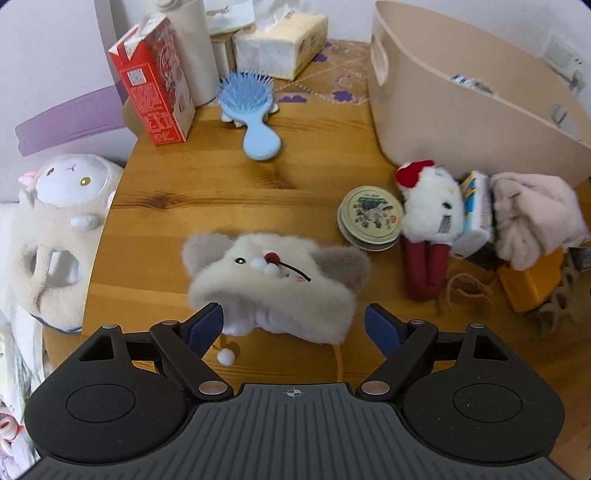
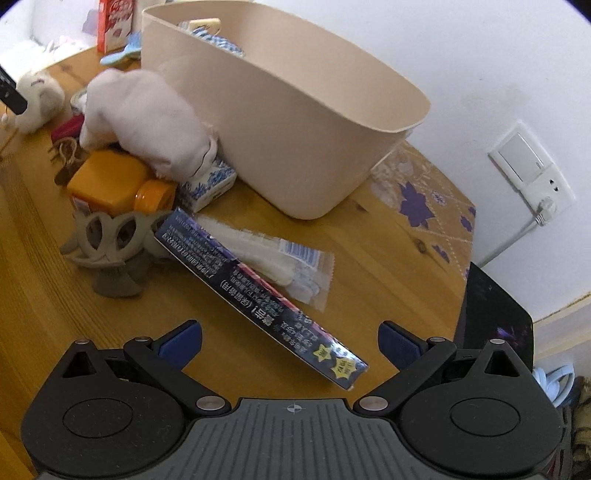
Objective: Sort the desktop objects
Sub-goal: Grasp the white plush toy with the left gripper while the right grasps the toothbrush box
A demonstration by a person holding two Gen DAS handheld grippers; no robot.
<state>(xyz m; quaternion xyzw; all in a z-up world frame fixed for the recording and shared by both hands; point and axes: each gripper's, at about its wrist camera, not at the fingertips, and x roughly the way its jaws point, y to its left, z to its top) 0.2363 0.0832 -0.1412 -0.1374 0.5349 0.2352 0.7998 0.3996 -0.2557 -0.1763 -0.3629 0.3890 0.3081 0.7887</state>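
Dark box between spread right claw, long axis diagonal; left claw spread over furry hat.

**What the two views leave unclear**

The basket runs off the right edge in the left wrist view, and its contents show only as blurred scraps. The red carton is cut by the top edge in the right wrist view. Behind the orange bottle, the things are too tangled to tell.

One bin, one hairbrush, one tin.
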